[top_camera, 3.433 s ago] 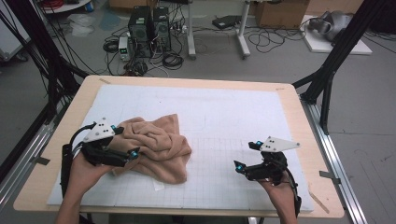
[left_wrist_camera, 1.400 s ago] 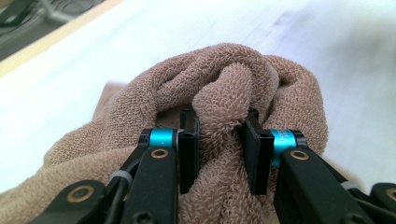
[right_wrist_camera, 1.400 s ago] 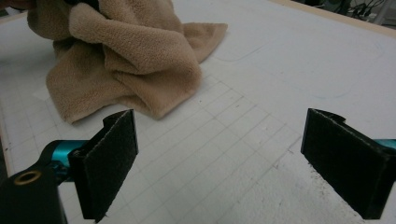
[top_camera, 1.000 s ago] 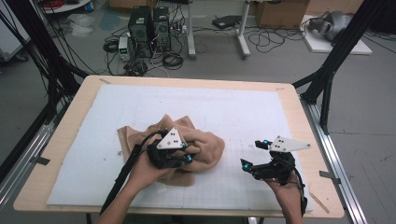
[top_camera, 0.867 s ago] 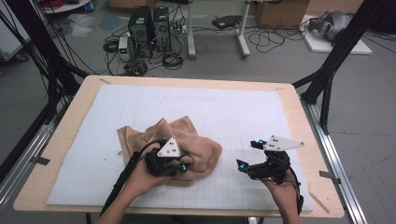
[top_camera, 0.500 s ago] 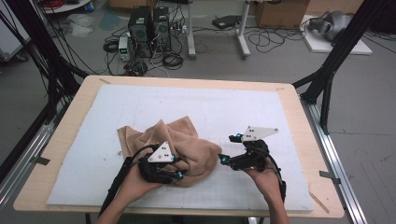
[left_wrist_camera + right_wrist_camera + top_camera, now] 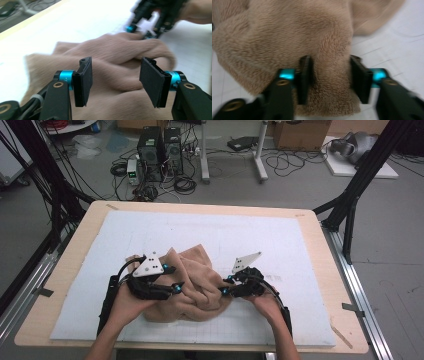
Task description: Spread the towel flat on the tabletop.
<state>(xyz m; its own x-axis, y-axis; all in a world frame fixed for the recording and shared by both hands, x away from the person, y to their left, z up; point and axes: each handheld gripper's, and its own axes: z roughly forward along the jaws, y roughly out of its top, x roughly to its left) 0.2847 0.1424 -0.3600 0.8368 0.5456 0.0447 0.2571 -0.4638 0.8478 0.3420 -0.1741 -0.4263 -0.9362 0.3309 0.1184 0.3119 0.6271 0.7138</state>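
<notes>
the tan fleece cloth (image 7: 192,287) lies bunched on the white mat (image 7: 280,240), nearer the table's front edge than its far edge and a little left of centre. at its right side the right gripper (image 7: 224,286) has just been closing, and in the right gripper view both pads press a thick fold of the cloth (image 7: 332,82) between them. the bite looks to take more than one layer, so a pull could lift the whole heap instead of one edge, or the plush pile could slide out of the pads. at the left side of the heap the left gripper (image 7: 171,279) has just been opening; its jaws stand about half apart over the cloth (image 7: 115,82), holding nothing. with that side free, any tug from the right could drag the cloth across the mat toward the right edge. the right gripper shows blurred beyond the heap (image 7: 147,22), close enough that the two could knock together.
</notes>
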